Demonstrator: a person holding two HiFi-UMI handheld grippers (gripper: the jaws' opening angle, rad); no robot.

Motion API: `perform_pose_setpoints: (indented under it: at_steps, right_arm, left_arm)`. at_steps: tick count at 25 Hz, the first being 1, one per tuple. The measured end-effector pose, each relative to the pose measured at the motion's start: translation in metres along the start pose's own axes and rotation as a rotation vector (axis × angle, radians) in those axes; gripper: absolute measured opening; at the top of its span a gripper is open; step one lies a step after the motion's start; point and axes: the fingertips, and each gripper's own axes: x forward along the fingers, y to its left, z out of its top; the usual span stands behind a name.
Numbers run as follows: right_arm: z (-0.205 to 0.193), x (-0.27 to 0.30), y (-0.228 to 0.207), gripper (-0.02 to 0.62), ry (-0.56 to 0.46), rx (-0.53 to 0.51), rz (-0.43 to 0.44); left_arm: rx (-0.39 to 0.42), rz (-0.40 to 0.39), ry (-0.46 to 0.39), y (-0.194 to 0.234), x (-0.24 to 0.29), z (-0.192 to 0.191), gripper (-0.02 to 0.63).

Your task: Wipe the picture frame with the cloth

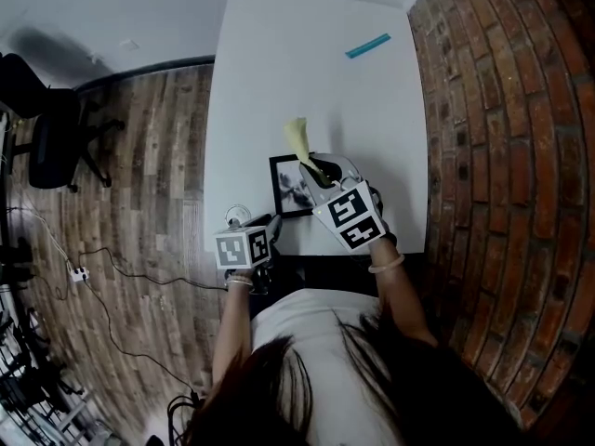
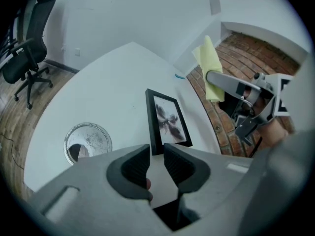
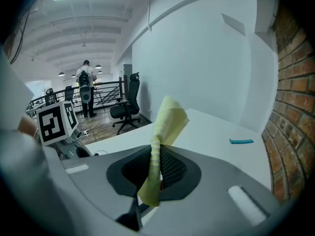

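A black picture frame (image 1: 291, 186) with a dark flower print lies flat on the white table (image 1: 307, 72), near its front edge. My right gripper (image 1: 323, 169) hovers just over the frame's right side, shut on a yellow cloth (image 1: 297, 137) that sticks up beyond the jaws. In the right gripper view the cloth (image 3: 167, 119) is pinched between the two pads of the right gripper (image 3: 156, 168). My left gripper (image 2: 156, 156) is open with nothing in its narrow gap, just short of the near end of the frame (image 2: 167, 119). The same view shows the cloth (image 2: 210, 68) and the right gripper (image 2: 231, 85).
A round cable hole (image 2: 87, 140) sits in the table left of the frame. A blue strip (image 1: 368, 45) lies at the table's far right. A brick wall (image 1: 502, 156) runs along the right edge. An office chair (image 1: 51, 124) stands on the wooden floor to the left.
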Motion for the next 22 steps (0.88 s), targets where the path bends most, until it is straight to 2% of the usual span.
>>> perform_pose_setpoints:
  at_steps: [11, 22]
  right_arm:
    - [-0.010, 0.017, 0.002, 0.034, 0.041, -0.007, 0.047]
    - [-0.018, 0.030, 0.006, 0.034, 0.076, -0.024, 0.089]
  left_arm:
    - [-0.069, -0.023, 0.006, 0.002, 0.007, 0.002, 0.092]
    - [-0.079, -0.024, 0.039, 0.001, 0.015, 0.001, 0.092]
